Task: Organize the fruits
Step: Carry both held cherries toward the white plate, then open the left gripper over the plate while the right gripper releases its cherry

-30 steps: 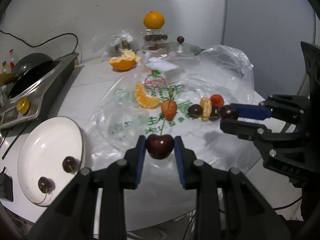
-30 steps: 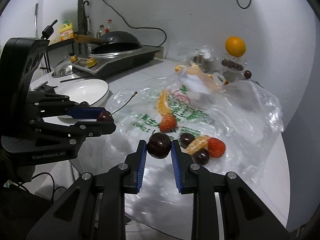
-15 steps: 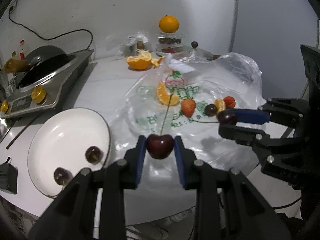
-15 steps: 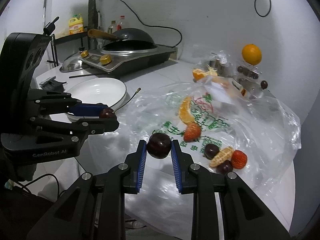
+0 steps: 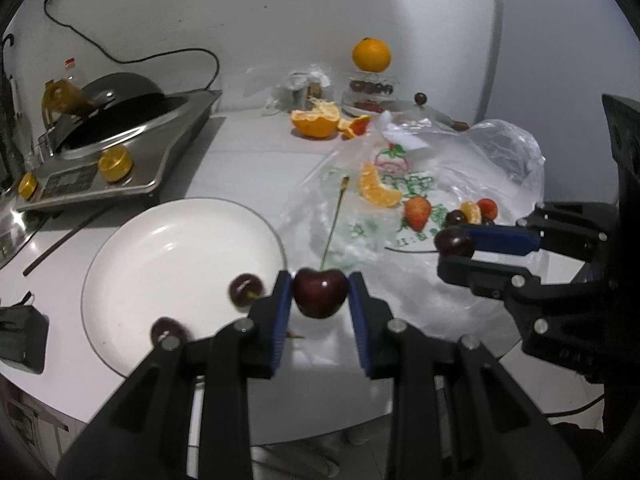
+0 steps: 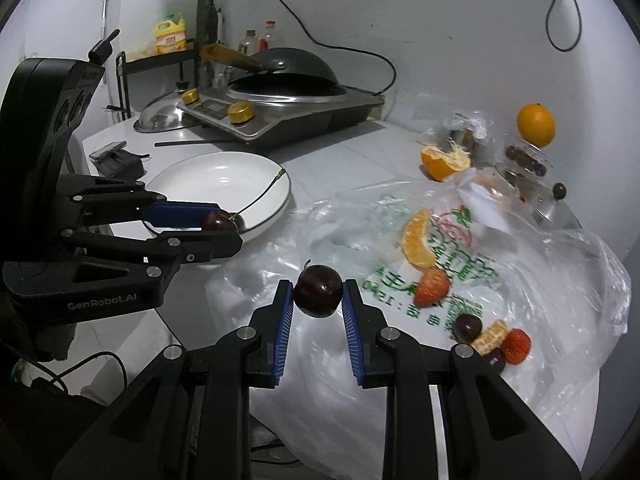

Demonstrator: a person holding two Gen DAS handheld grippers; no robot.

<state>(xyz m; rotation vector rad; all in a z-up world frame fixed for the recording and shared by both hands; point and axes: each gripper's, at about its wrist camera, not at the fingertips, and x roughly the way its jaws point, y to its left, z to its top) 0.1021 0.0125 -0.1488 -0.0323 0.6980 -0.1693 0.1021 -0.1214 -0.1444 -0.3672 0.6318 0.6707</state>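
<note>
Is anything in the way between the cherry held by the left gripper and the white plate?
Nothing visible. The left gripper holds its cherry just beside the plate, whose near rim is bare; two cherries already lie further in.

Both fisheye views are dim and cool-toned, with black vignetted corners and straight lines bowed toward the edges. Soft glare sits on the white plate (image 5: 168,264) and the crumpled plastic bag (image 6: 520,288). Shadows are faint and diffuse. Distant items look slightly soft.
</note>
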